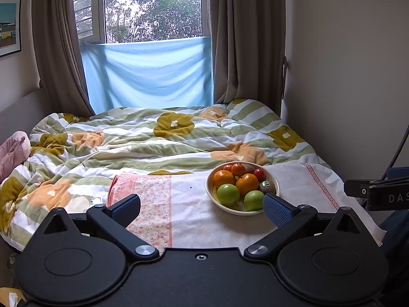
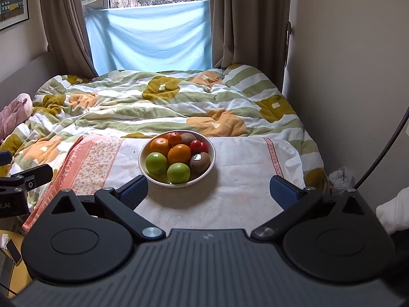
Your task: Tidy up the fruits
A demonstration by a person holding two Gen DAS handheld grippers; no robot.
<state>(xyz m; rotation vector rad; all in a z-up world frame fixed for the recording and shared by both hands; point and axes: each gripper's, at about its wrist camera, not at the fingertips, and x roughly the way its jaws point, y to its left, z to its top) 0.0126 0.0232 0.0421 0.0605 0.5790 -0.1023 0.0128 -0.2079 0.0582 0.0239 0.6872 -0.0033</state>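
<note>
A pale bowl (image 1: pixel 212 196) (image 2: pixel 142 168) stands on a white and pink floral cloth (image 1: pixel 189 220) (image 2: pixel 230 192) at the near end of the bed. It holds green apples (image 1: pixel 228 194) (image 2: pixel 156 163), oranges (image 1: pixel 247 184) (image 2: pixel 179 154), kiwis (image 1: pixel 267 186) (image 2: pixel 200 163) and small red fruits (image 1: pixel 259 174) (image 2: pixel 196 145). My left gripper (image 1: pixel 202 208) is open and empty, its right fingertip in front of the bowl's near right rim. My right gripper (image 2: pixel 209 190) is open and empty, the bowl just ahead of its left fingertip.
A rumpled flowered quilt (image 1: pixel 153 140) (image 2: pixel 153 102) covers the bed behind the cloth. A wall runs along the right, a curtained window at the far end. A pink plush (image 1: pixel 12 151) lies at the left. A phone (image 2: pixel 14 252) lies low left.
</note>
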